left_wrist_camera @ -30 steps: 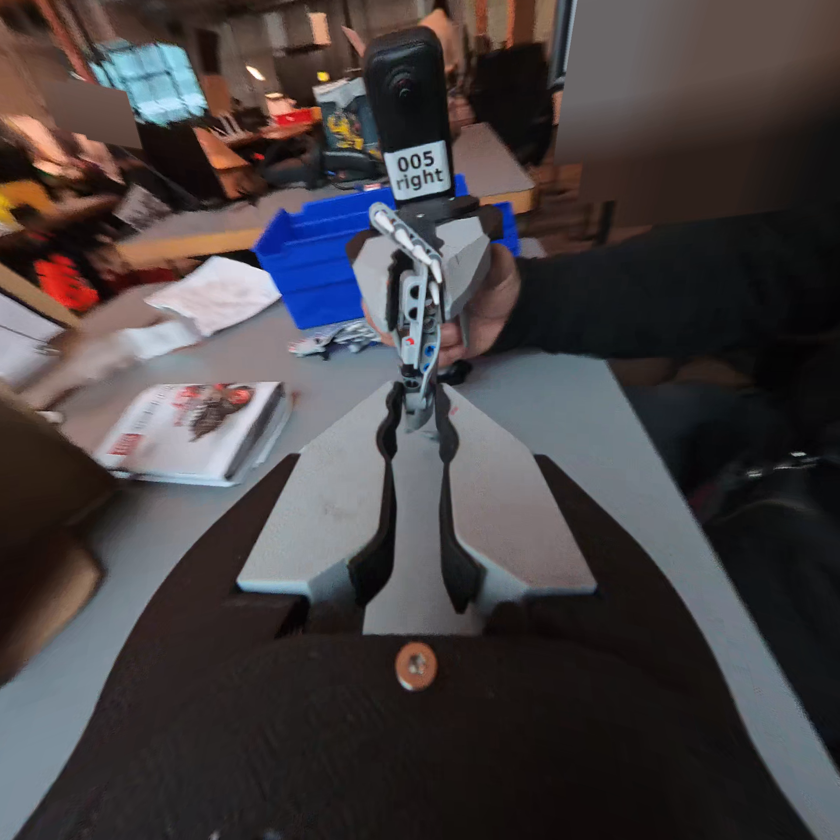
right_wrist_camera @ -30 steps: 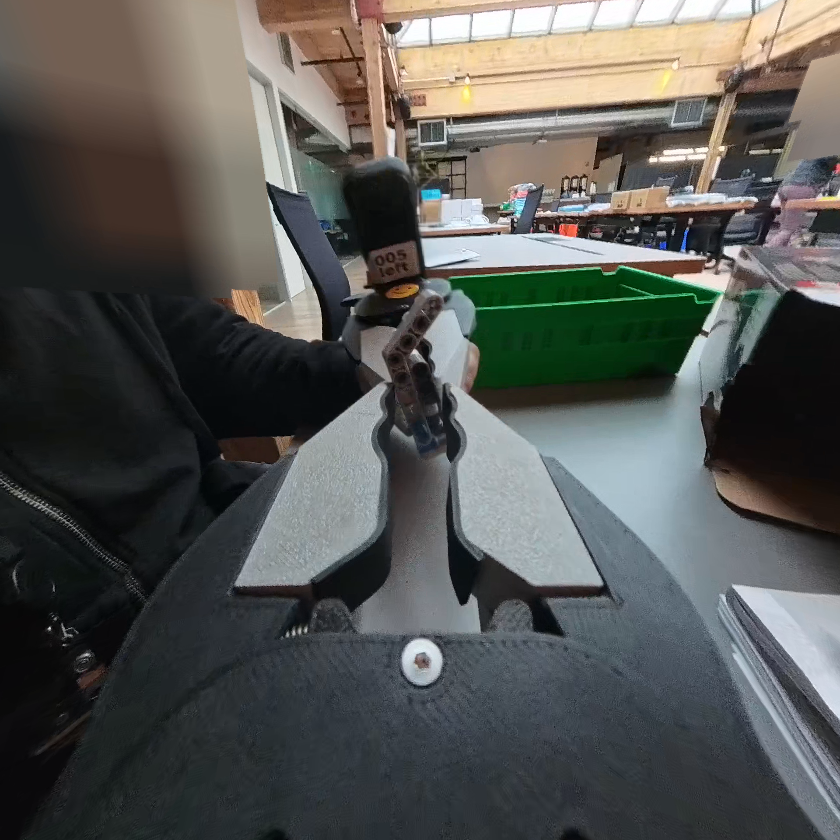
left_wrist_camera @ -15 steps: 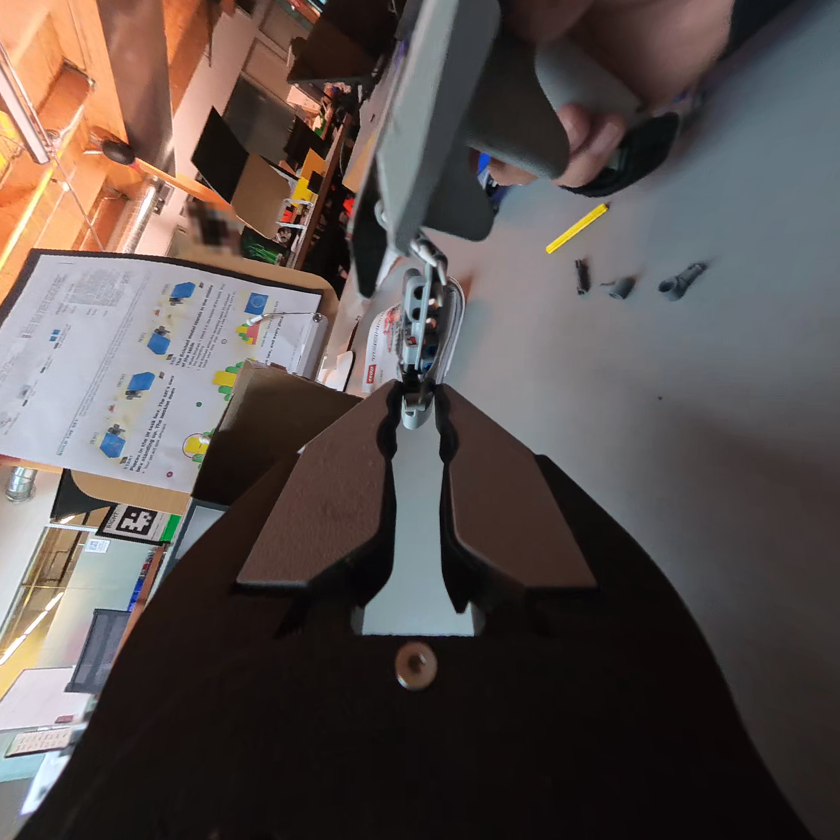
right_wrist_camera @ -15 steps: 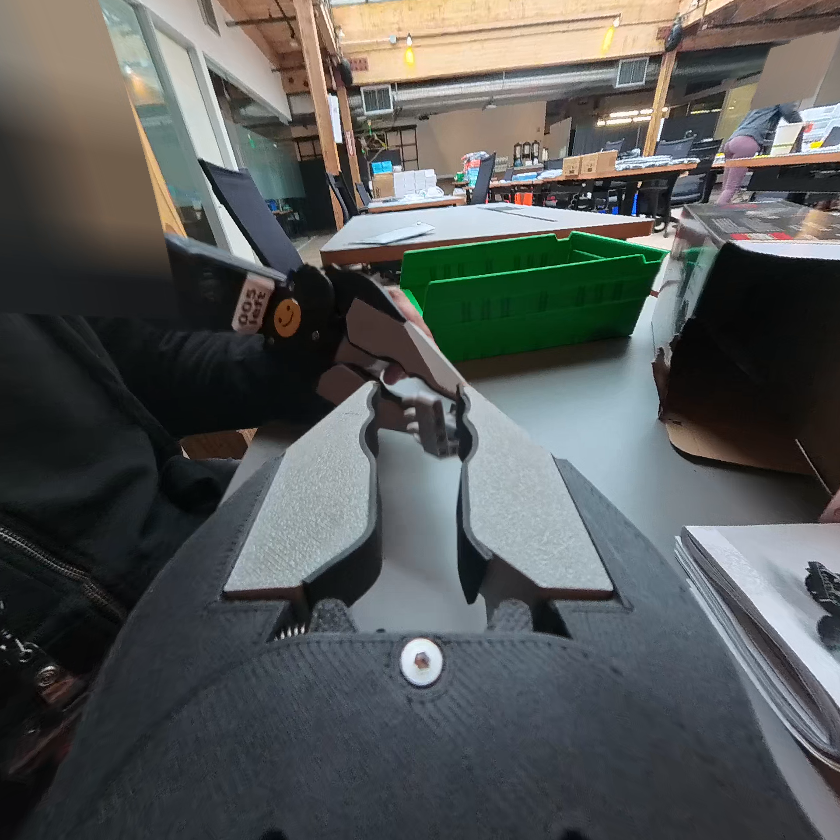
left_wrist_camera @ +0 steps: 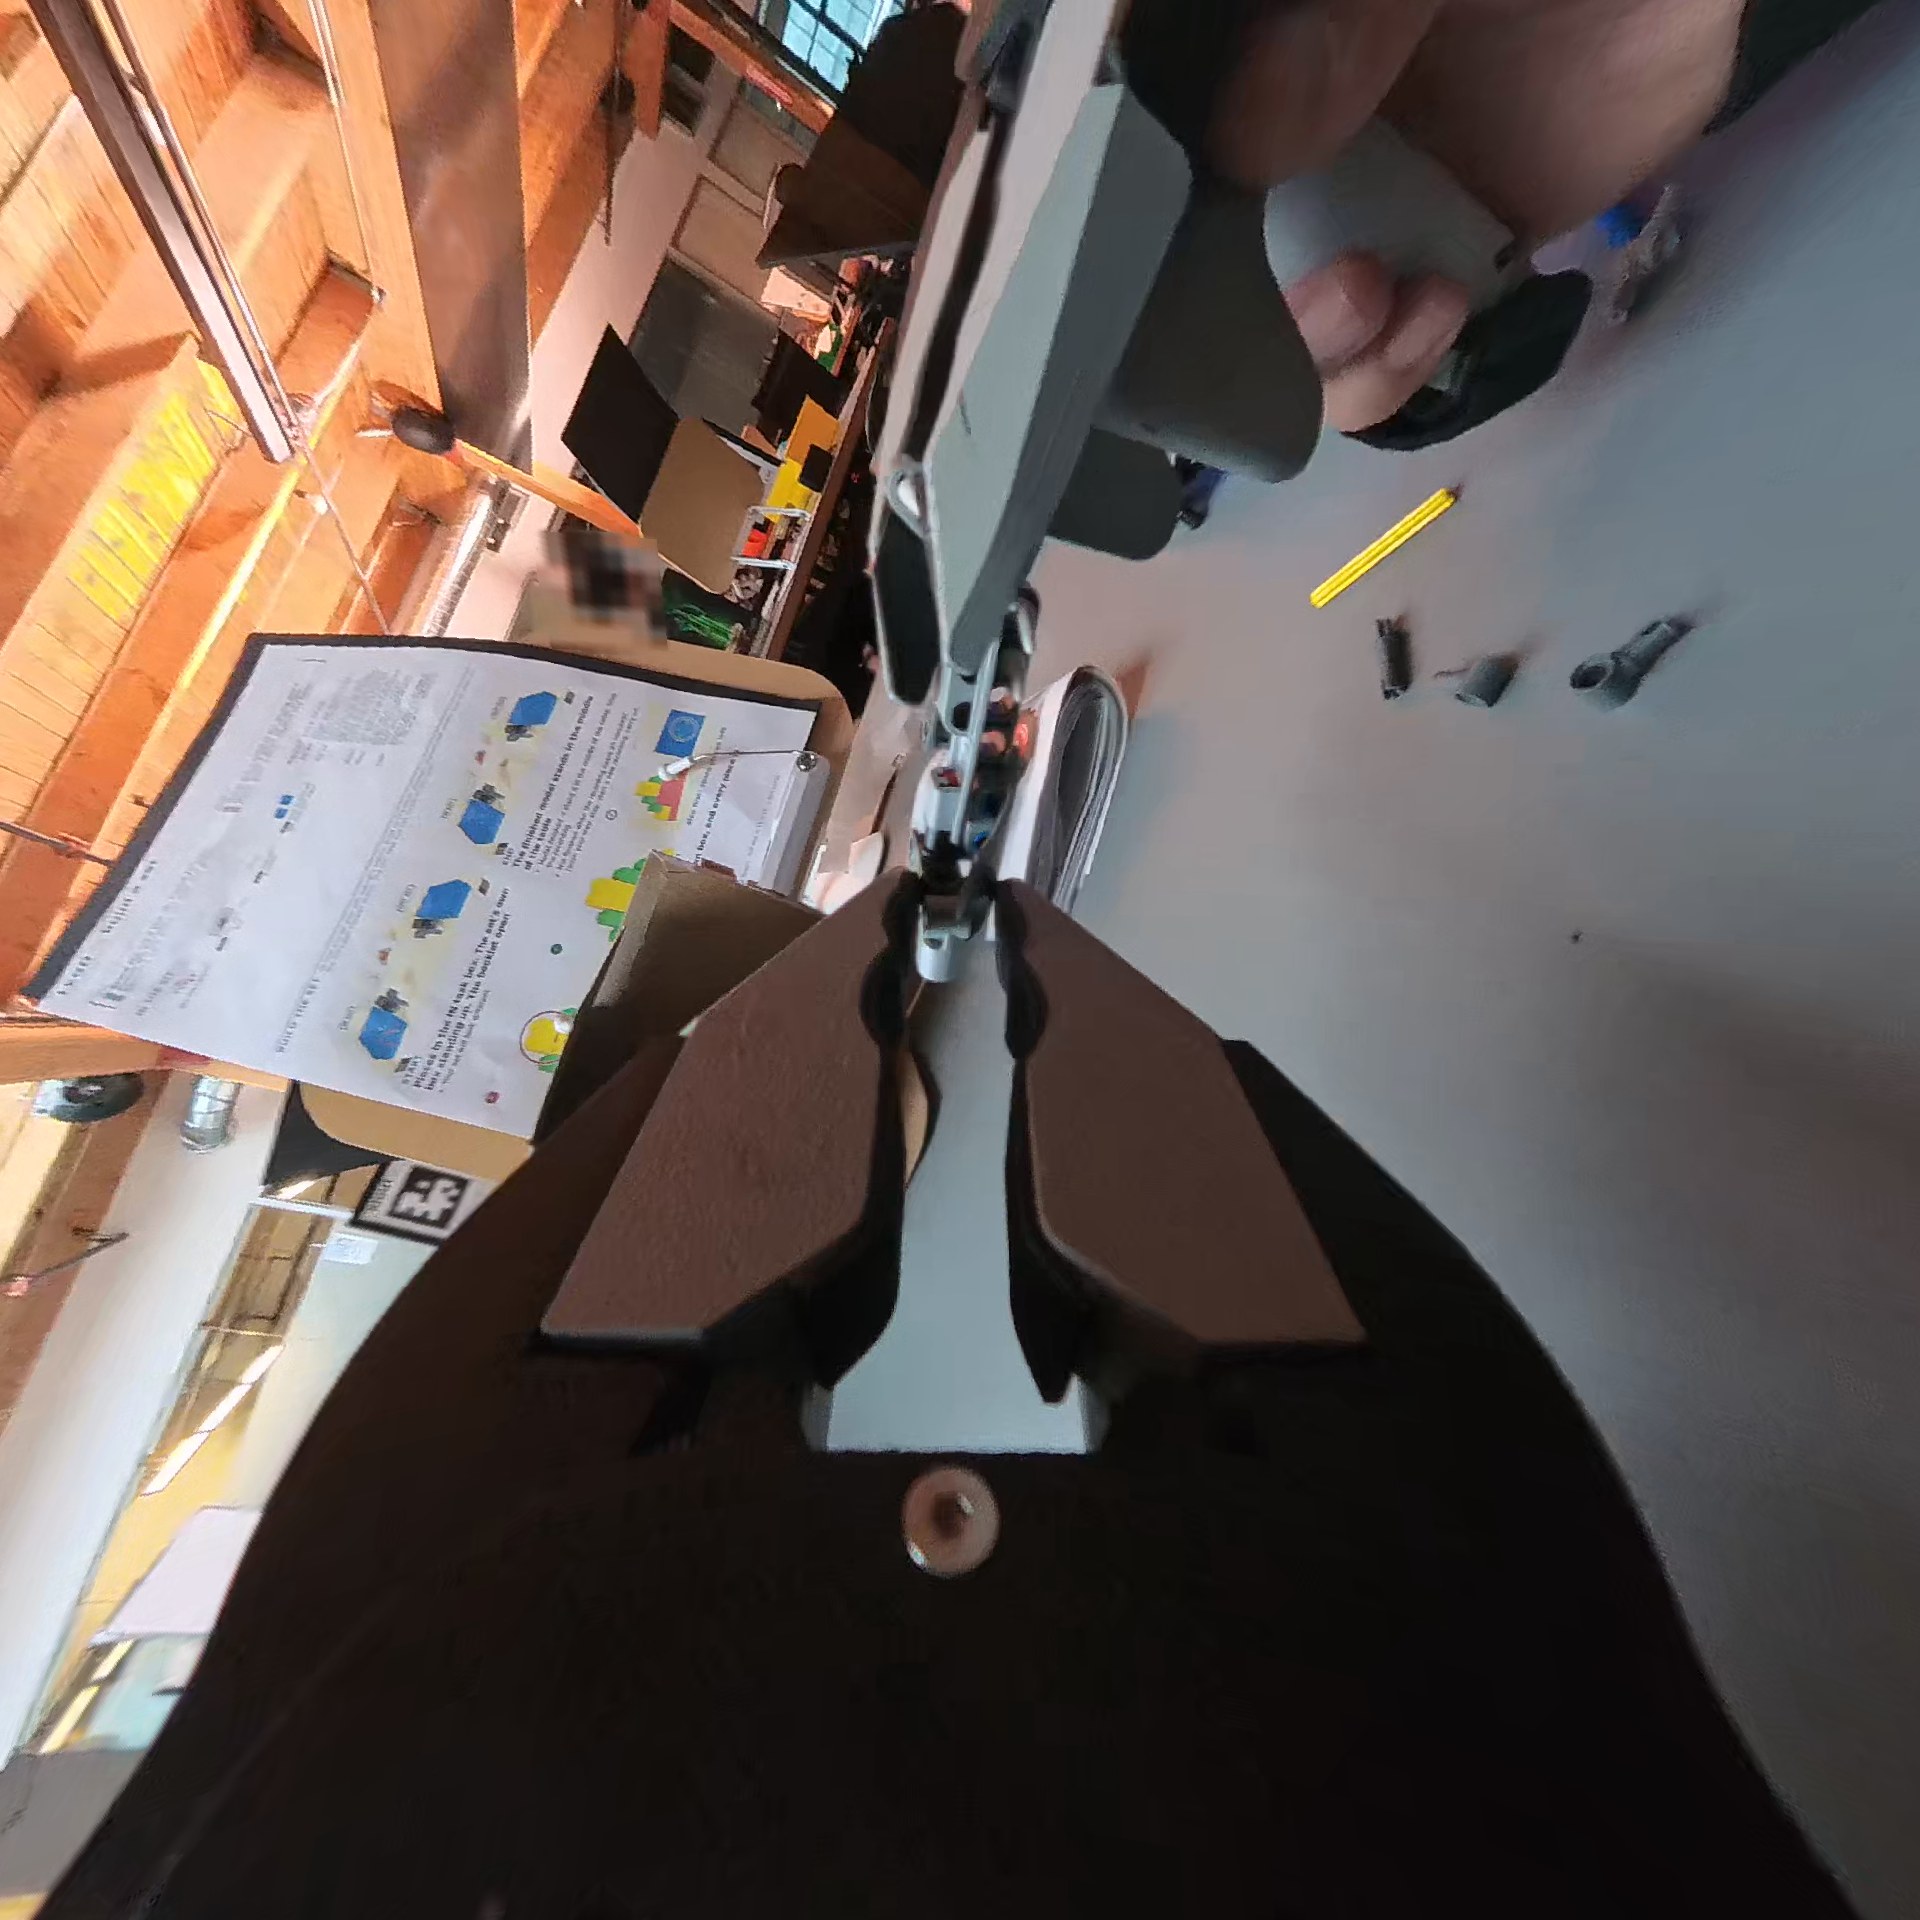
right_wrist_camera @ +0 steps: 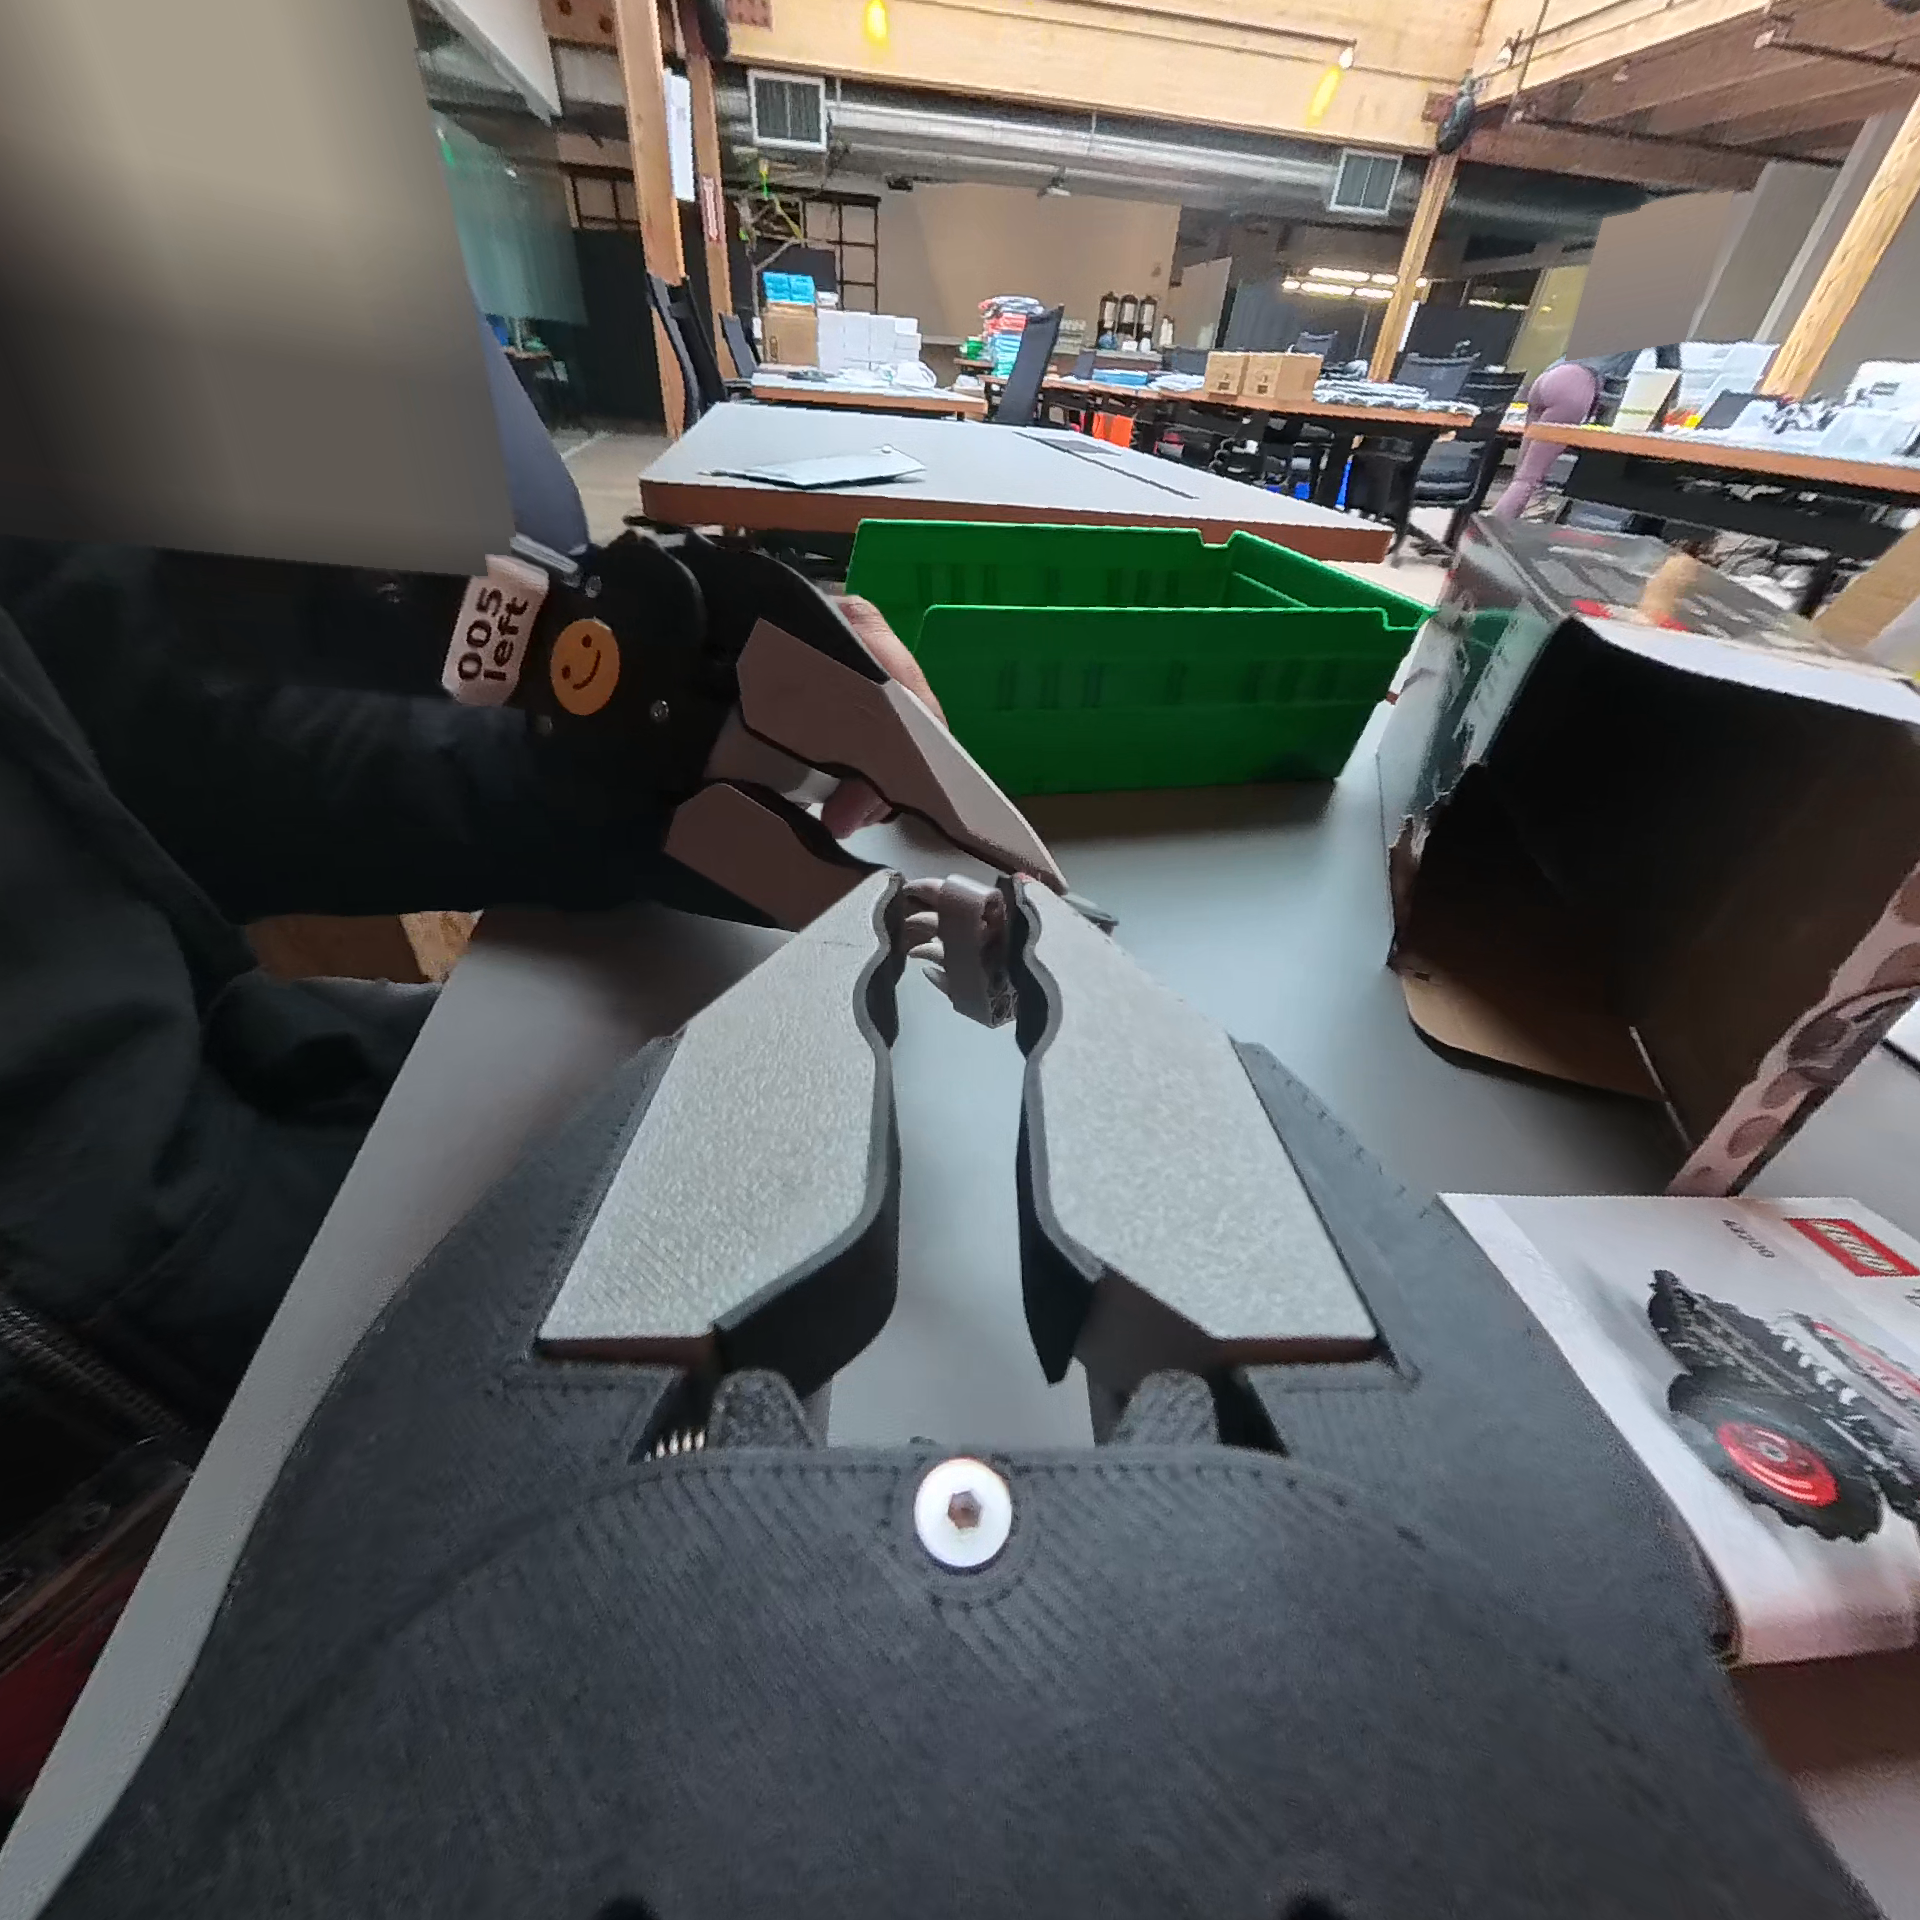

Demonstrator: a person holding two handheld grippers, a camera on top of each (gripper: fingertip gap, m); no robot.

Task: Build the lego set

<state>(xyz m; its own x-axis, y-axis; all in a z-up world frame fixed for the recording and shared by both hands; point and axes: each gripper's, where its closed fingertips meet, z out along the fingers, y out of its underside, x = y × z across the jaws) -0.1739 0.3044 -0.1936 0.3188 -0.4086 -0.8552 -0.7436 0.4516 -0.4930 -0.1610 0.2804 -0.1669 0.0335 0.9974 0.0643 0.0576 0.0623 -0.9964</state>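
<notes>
Both tongs are gripping the same small grey lego assembly [left_wrist_camera: 961, 800] above the grey tabletop [left_wrist_camera: 1558, 1039]: the left tongs [left_wrist_camera: 948, 914] are pinching its near end between their tips, and the right tongs [right_wrist_camera: 951, 935] are clamping the other end [right_wrist_camera: 971, 951], so the piece is hanging in the air between the two tools. The left tongs are lying rolled on their side, seen from the right wrist view [right_wrist_camera: 831, 790]. This looks like a mid-assembly step, with the sub-build being turned or handed over for a new fitting. Loose parts are waiting on the tabletop: a yellow axle [left_wrist_camera: 1382, 548] and three small dark connectors [left_wrist_camera: 1626, 665], well apart from the assembly. The instruction booklet [right_wrist_camera: 1714, 1382] is lying beside the right tongs. The next move probably calls for one tool to let go and fetch a part while the other is holding firm.
</notes>
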